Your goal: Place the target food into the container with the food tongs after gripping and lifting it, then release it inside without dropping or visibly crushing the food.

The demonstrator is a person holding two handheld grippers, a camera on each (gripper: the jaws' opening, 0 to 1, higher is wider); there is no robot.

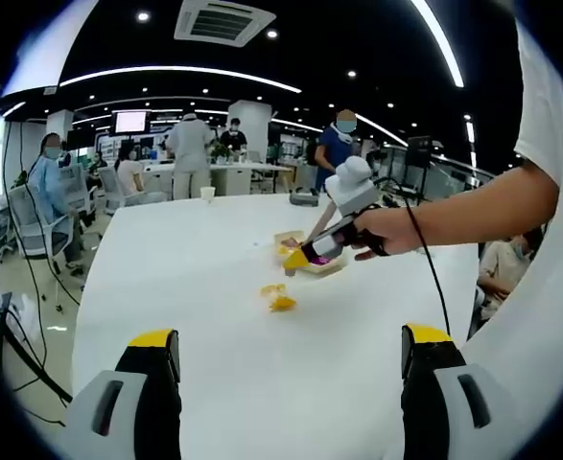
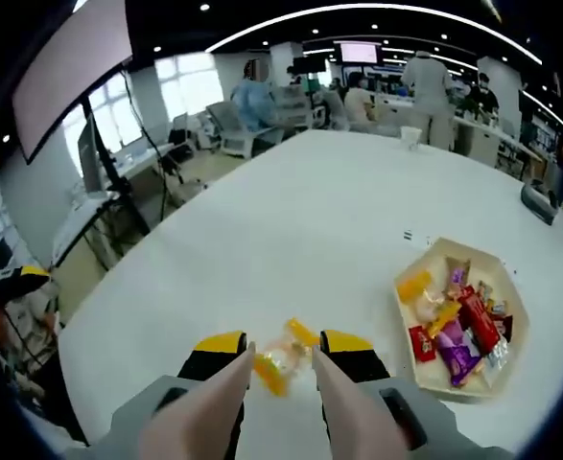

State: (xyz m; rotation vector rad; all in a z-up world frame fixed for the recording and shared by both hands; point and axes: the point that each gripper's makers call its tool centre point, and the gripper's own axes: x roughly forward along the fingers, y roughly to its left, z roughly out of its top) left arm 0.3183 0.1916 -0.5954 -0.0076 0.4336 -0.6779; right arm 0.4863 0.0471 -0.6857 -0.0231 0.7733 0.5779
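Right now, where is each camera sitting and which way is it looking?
Left gripper view: rides the left gripper, facing across the white table; the person's hand holds the right gripper.
Right gripper view: rides the right gripper, looking down at the yellow snack.
Shared: table, snack, snack tray.

A white table (image 2: 291, 220) is stretching across both views. In the right gripper view, the right gripper (image 2: 283, 356) is showing yellow jaw tips on black bodies with pale pink tongs (image 2: 214, 407) laid along them, and an orange-yellow wrapped candy (image 2: 283, 361) is sitting between the tips. The cream container (image 2: 446, 251) is holding red, purple, yellow and silver wrappers. In the left gripper view, the left gripper (image 1: 289, 347) is showing yellow-capped black jaws with grey housings.
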